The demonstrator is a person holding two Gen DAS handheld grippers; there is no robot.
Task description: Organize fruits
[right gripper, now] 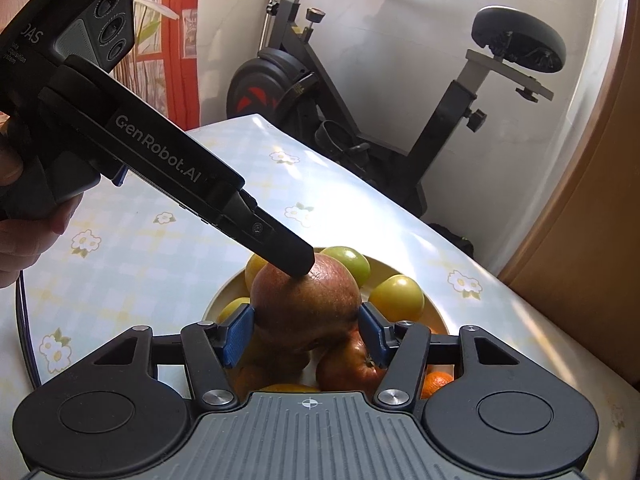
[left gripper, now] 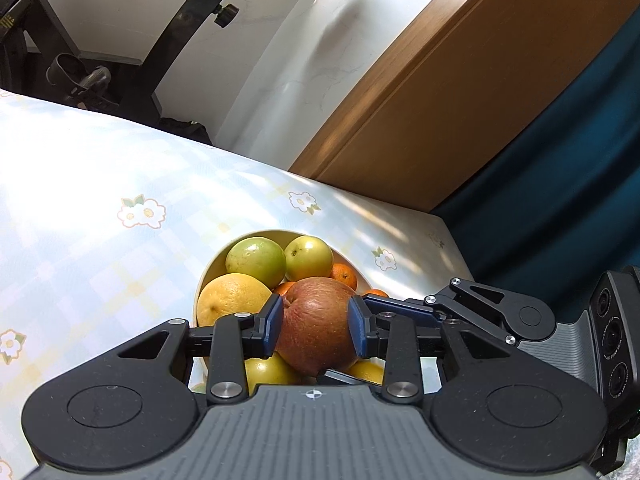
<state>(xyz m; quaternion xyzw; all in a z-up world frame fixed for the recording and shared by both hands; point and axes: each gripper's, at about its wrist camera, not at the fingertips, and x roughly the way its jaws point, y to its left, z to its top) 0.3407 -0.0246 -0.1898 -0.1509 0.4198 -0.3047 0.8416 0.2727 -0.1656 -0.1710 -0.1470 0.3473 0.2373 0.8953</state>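
The big red apple (left gripper: 316,326) sits on top of the fruit piled in the cream bowl (left gripper: 208,276), and both tools are on it at once. The left gripper (left gripper: 316,324) has its blue pads (left gripper: 273,326) pressed to the apple's two flanks, fingers narrowed to its width, apparently to lift it clear of the heap. The right gripper (right gripper: 306,332) straddles the same apple; its pads (right gripper: 239,334) lie close against or just off the skin (I cannot tell which).

The apple's skin is matte, streaked red and yellow, its shape round and slightly lumpy. Beyond the apple lie two smooth, glossy green fruits (left gripper: 256,262); beside it a pebbled yellow citrus (left gripper: 230,300); behind it small orange mandarins (left gripper: 344,276). Under the bowl is a glossy checked tablecloth (left gripper: 100,208) with printed flowers, likely slippery.
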